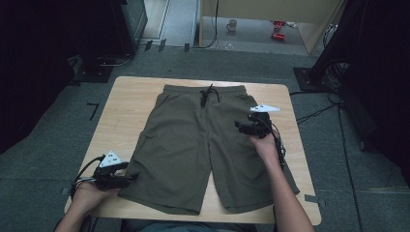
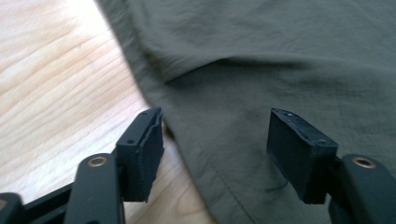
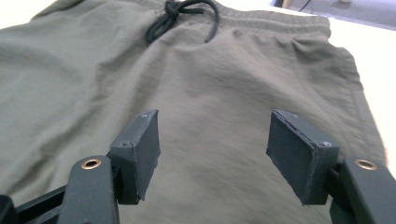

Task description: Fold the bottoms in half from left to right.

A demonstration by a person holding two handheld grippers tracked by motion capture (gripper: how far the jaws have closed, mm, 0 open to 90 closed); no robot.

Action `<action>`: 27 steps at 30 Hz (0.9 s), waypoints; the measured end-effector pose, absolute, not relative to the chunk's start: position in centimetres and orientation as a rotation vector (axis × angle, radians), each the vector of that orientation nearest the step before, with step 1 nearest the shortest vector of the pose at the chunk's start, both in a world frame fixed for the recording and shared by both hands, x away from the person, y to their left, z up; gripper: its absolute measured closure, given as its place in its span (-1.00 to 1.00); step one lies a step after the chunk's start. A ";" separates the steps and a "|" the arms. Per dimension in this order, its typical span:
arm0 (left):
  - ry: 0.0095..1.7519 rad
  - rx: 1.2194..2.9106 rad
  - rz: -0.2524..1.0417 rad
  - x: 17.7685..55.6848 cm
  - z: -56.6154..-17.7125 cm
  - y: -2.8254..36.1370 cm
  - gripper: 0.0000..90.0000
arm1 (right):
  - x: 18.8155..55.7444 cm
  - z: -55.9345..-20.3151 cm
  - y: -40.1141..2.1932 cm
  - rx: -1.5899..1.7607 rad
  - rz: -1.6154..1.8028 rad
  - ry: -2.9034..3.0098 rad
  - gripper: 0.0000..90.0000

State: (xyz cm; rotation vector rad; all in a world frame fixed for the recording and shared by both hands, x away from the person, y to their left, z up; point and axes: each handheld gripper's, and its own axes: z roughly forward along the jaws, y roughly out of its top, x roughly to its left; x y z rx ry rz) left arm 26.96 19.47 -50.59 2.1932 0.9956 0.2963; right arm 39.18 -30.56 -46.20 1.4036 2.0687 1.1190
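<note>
Olive-green shorts lie flat on the wooden table, waistband at the far side, with a black drawstring knotted at its middle. My left gripper sits low at the outer edge of the left leg near the hem. In the left gripper view its jaws stand apart, one over bare wood, the other over the cloth, not pressing it. My right gripper hovers over the right hip. Its jaws are open above the fabric, facing the drawstring.
The table's front edge runs just below the leg hems. Grey carpet surrounds the table, with cables on the floor at the right and dark equipment stands at both back corners. A mug and red items lie far behind.
</note>
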 end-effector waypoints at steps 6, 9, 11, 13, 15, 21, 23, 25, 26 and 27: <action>0.940 2.185 0.335 27.1 -51.0 19.2 -0.15 | 40.3 -46.1 -28.8 1.393 1.138 2.085 -0.22; 0.945 2.188 0.341 27.2 -50.9 19.0 -0.07 | 41.0 -46.2 -27.9 1.406 1.152 2.092 -0.22; 0.936 2.194 0.365 27.1 -51.0 18.9 -0.05 | 41.2 -46.3 -27.6 1.403 1.154 2.093 -0.21; 0.918 2.181 0.367 27.0 -51.1 18.8 0.05 | 41.7 -46.2 -26.7 1.400 1.160 2.092 -0.20; 0.914 2.181 0.364 27.0 -51.1 18.7 0.09 | 41.8 -46.3 -26.5 1.399 1.165 2.090 -0.20; 0.885 2.182 0.353 27.1 -51.2 18.4 0.18 | 42.5 -47.0 -25.4 1.412 1.204 2.074 -0.16; 0.884 2.183 0.353 27.1 -51.2 18.4 0.18 | 42.6 -47.1 -25.2 1.417 1.210 2.072 -0.15; 0.886 2.188 0.351 27.2 -51.1 18.4 0.21 | 43.1 -47.1 -24.6 1.436 1.210 2.093 -0.16; 0.886 2.190 0.350 27.2 -51.1 18.4 0.22 | 43.2 -47.0 -24.4 1.430 1.210 2.094 -0.16; 0.886 2.191 0.351 27.2 -51.1 18.3 0.23 | 43.4 -46.9 -24.1 1.422 1.203 2.096 -0.16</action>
